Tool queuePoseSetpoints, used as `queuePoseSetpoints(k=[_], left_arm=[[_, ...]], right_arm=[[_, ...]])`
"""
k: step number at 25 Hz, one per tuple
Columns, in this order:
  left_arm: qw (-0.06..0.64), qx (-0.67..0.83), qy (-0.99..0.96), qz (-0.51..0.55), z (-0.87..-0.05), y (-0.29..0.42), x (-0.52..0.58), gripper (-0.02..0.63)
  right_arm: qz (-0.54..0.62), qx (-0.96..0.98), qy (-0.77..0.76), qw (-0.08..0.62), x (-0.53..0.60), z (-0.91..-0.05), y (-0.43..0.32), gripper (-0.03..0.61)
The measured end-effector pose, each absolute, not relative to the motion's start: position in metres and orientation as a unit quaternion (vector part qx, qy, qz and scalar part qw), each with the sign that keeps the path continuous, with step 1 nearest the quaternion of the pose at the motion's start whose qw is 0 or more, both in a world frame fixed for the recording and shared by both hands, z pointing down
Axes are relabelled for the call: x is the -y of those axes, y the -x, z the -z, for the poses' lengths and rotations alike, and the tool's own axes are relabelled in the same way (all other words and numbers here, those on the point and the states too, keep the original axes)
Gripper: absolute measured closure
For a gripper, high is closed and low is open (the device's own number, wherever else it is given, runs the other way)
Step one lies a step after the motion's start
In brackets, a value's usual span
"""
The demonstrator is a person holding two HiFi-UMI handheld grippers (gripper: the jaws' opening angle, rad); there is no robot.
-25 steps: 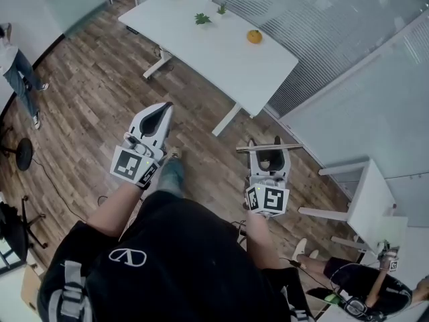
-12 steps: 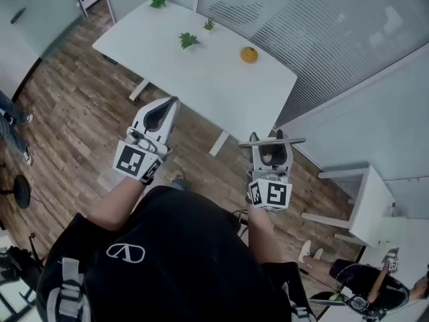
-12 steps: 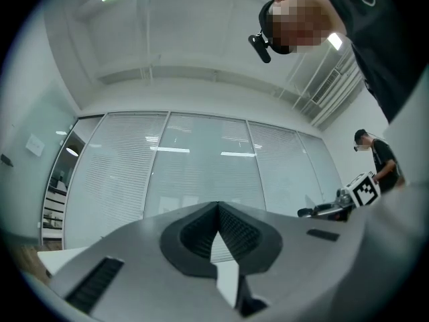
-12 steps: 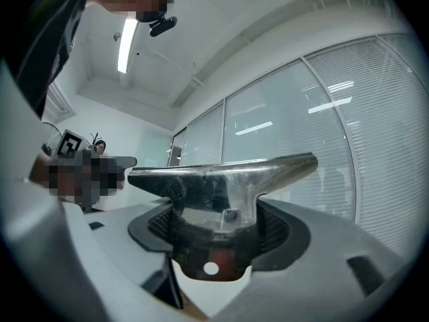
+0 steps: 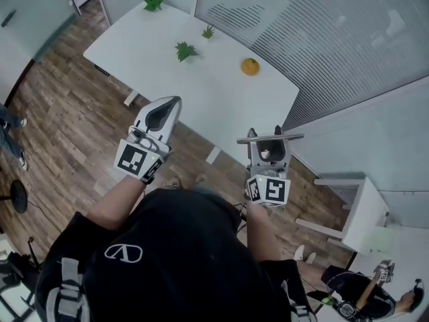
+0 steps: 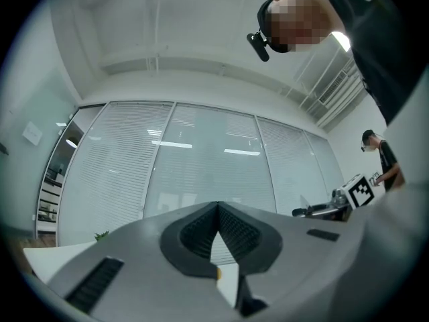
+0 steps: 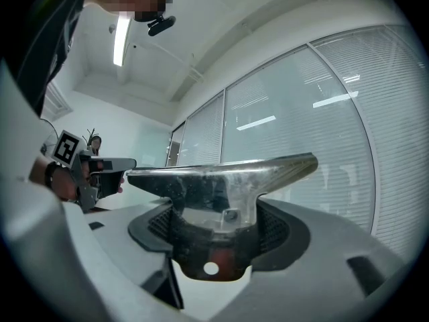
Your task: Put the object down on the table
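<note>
The right gripper [image 5: 266, 145] is clamped on a T-shaped metal tool [image 7: 221, 180], carried level above the floor just short of the white table [image 5: 201, 79], ready to set down there. The left gripper [image 5: 167, 110] is empty, jaws together, over the table's near edge. The table now sits closer than a second ago; the grip is unchanged.
</note>
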State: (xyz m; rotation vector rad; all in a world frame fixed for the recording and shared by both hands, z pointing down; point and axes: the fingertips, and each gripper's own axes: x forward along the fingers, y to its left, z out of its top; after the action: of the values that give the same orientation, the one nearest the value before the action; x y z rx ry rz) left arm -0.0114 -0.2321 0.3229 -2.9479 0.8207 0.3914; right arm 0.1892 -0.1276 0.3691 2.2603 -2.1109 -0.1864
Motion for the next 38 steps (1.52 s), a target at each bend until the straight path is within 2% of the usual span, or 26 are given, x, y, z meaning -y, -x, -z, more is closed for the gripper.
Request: queuePoseSetpoints(k=[14,23,29,38], left_arm=[[0.017,-0.324,0.939,-0.115,-0.333,-0.042,0.302,0.609],[0.023,-0.342,0.931,-0.129,-0.332,-0.05,0.326,0.609],[0.021,-0.34,0.933,-0.12,-0.341,-0.051,0.327,0.609],[0.014,-0.34,0.934,-0.104,-0.358,-0.049,0.326,0.609]], right_arm=[[0.017,0.728,-0.685,0.031,0.224,-0.396,-0.254,0.27],[-0.033,0.75,-0.657,0.072,0.286,-0.433,-0.269,0.27],[-0.113,0.778,-0.602,0.141,0.337,-0.501,-0.266,0.27],[-0.211,0.761,-0.532,0.306,0.385,-0.62,-0.278,0.27]])
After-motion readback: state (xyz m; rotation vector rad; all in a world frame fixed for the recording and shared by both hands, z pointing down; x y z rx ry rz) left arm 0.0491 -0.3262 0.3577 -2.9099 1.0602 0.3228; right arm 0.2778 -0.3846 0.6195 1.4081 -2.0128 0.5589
